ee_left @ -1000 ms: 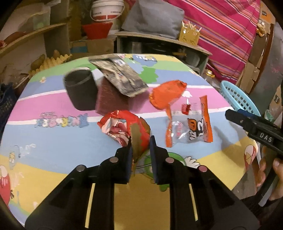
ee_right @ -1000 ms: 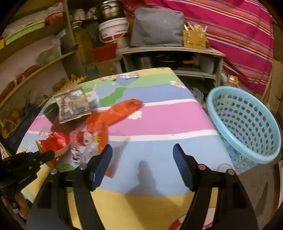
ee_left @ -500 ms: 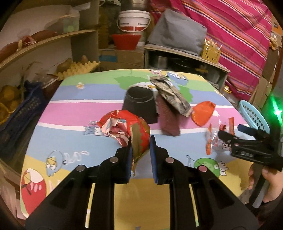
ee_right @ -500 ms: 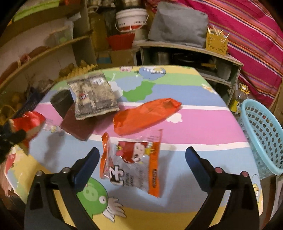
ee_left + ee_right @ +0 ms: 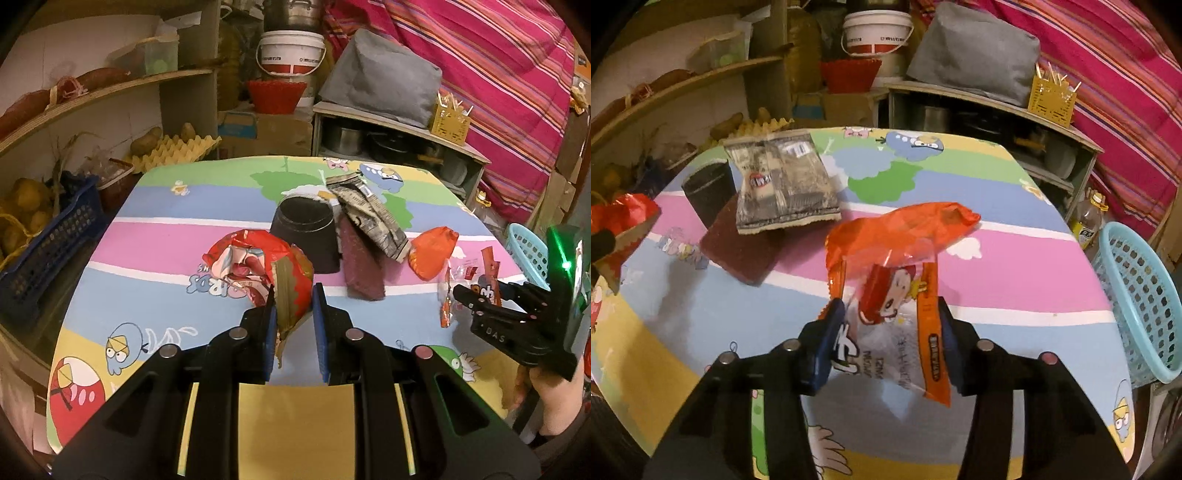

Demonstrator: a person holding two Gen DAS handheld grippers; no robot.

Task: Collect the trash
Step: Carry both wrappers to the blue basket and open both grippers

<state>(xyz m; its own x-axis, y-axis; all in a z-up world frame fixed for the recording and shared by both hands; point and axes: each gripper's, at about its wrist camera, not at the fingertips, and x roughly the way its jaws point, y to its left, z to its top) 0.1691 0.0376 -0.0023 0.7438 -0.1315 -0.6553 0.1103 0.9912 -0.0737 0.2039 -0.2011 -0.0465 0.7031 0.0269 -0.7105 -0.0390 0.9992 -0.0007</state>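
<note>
My left gripper (image 5: 293, 308) is shut on a crumpled red snack wrapper (image 5: 258, 264) and holds it above the cartoon-print table (image 5: 155, 240). The wrapper also shows at the left edge of the right wrist view (image 5: 620, 218). My right gripper (image 5: 890, 328) has its jaws around a clear and orange snack packet (image 5: 897, 314); the packet is bent up between them. The right gripper also shows in the left wrist view (image 5: 480, 299). An orange plastic bag (image 5: 901, 229), a grey foil packet (image 5: 783, 181), a dark red pad (image 5: 742, 247) and a black cup (image 5: 707, 190) lie on the table.
A light blue mesh basket (image 5: 1141, 295) stands off the table's right edge. Shelves with potatoes, a blue crate (image 5: 48, 236) and egg trays are at the left. A low shelf with pots and a grey cushion (image 5: 971, 55) stands behind the table.
My right gripper has moved onto the clear and orange packet and its jaws have narrowed around it. My left gripper has drawn back with the red wrapper.
</note>
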